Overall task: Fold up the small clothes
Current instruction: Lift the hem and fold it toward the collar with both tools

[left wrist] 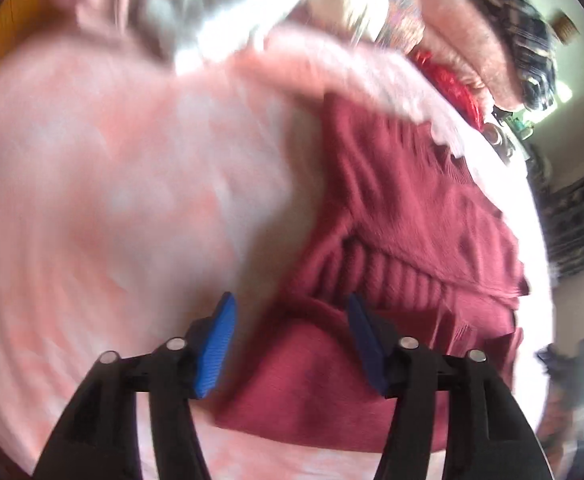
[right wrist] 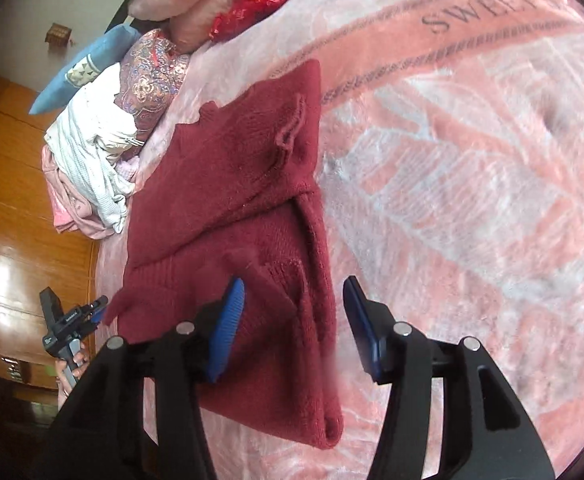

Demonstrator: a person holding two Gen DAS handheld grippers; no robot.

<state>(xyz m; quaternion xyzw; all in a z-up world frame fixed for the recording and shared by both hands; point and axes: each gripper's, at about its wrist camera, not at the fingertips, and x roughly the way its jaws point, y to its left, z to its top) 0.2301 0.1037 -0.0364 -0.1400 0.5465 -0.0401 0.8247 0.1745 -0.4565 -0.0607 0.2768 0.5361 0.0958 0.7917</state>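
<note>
Dark red knitted sweater (right wrist: 236,216) lies partly folded on the pink patterned blanket (right wrist: 471,184) covering the bed, its long axis running away from the right tongs (right wrist: 293,328) toward the pile of white and pink clothes (right wrist: 92,160) and pillows at the far edge. Right tongs stand wide and hold nothing, hovering over the sweater's near end, one blue pad (right wrist: 228,332) above the knit and the other above bare blanket just beside its folded edge. Left tongs (left wrist: 288,344) are likewise wide and empty, close over a ribbed band of the same sweater (left wrist: 403,216); that view is blurred. Both look about equally near, so the next fold probably runs along this long axis.
</note>
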